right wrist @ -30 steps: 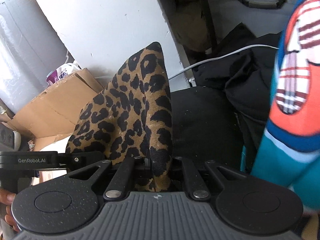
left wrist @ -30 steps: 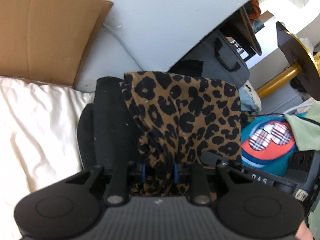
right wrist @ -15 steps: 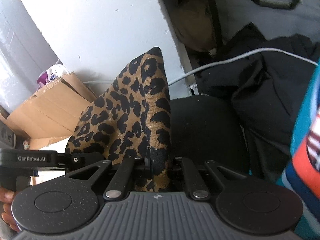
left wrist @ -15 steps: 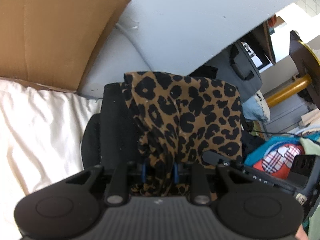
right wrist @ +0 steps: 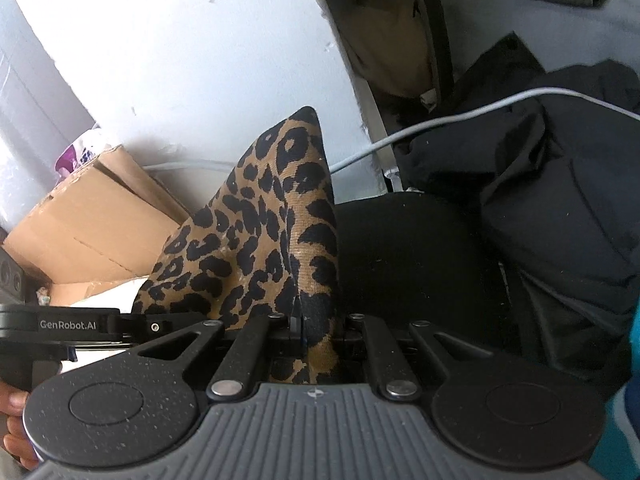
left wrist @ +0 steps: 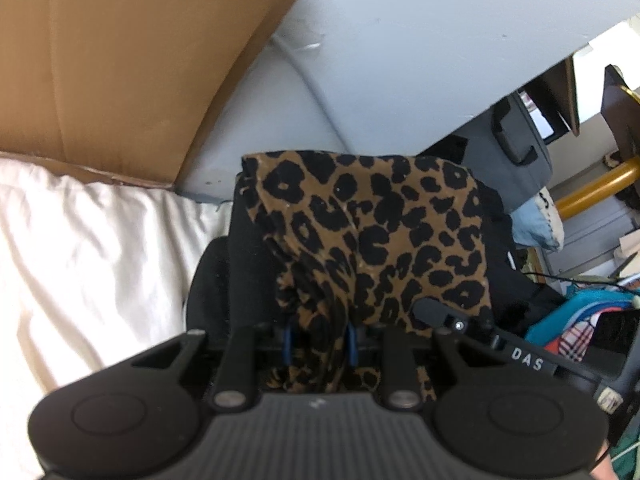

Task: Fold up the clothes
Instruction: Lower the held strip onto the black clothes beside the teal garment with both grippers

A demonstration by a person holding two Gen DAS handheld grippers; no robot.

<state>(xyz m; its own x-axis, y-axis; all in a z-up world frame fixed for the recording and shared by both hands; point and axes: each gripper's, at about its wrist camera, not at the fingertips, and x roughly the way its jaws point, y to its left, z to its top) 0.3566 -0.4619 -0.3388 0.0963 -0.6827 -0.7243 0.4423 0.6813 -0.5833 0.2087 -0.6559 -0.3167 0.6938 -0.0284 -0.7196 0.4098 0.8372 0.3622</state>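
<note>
A leopard-print garment [left wrist: 380,232] hangs stretched between my two grippers, above a black cushion [left wrist: 236,264]. In the left wrist view, my left gripper [left wrist: 320,344] has a bunched edge of the cloth between its blue pads, and its jaws are opening slightly. The right wrist view shows my right gripper [right wrist: 304,332] shut tight on a folded corner of the same garment [right wrist: 260,240], which rises to a point ahead of it. The right gripper's body [left wrist: 520,356] shows at the left view's lower right. A hand [right wrist: 16,420] holds the left gripper's body [right wrist: 80,326].
A cardboard box [left wrist: 120,60] and a white sheet [left wrist: 80,260] lie to the left. A pale grey panel [left wrist: 400,60] stands behind. Right of it are a grey case [left wrist: 516,152], a yellow pipe [left wrist: 592,184] and a teal garment [left wrist: 576,320]. Black clothing [right wrist: 540,208] and a white cable [right wrist: 440,124] lie to the right.
Both grippers have carried the leopard cloth forward and lower. The cardboard and grey panel loom larger, and the teal and orange garment has slid out to the right of both views.
</note>
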